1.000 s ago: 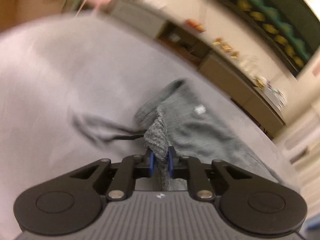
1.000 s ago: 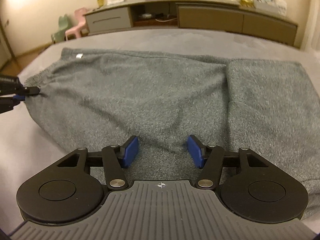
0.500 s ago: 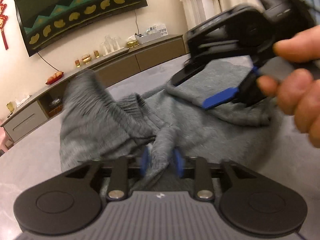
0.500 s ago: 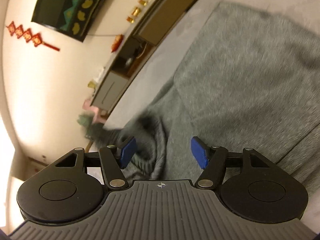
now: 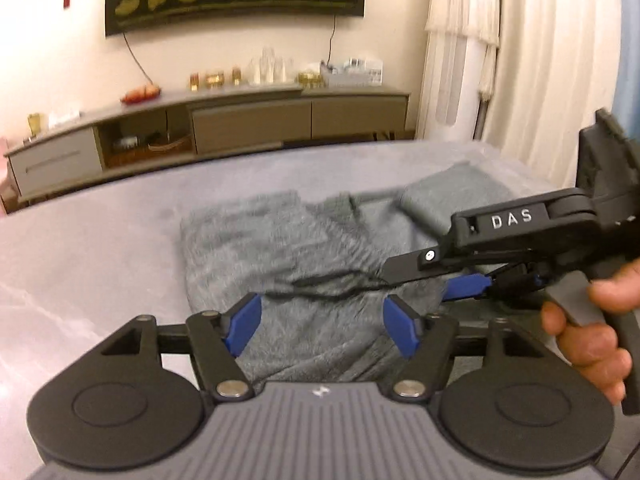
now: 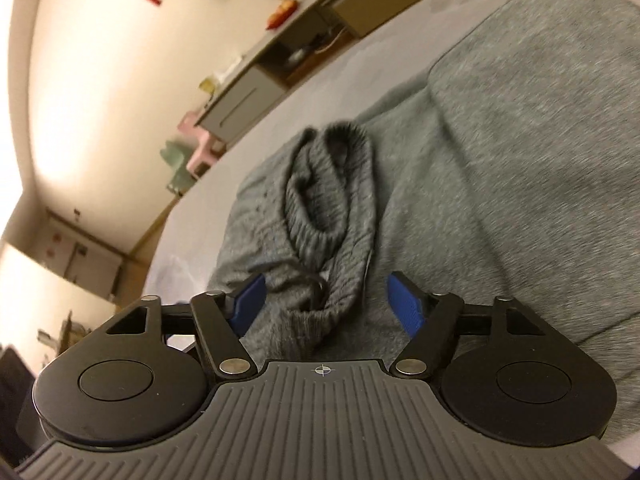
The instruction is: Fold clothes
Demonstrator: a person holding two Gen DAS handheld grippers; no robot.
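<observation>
Left wrist — gray pants (image 5: 304,256), unheld

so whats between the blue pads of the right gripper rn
In the right wrist view, the right gripper is open, and the ribbed waistband of the grey knit pants with its dark drawstring lies in the gap, ungripped.

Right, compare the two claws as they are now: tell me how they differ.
The left claw sits level over the grey garment, while the right claw is tilted, its view strongly slanted. The left claw has flat cloth and a dark drawstring ahead of it; the right claw faces the ribbed waistband. Both stand open with blue pads, gripping nothing.
</observation>
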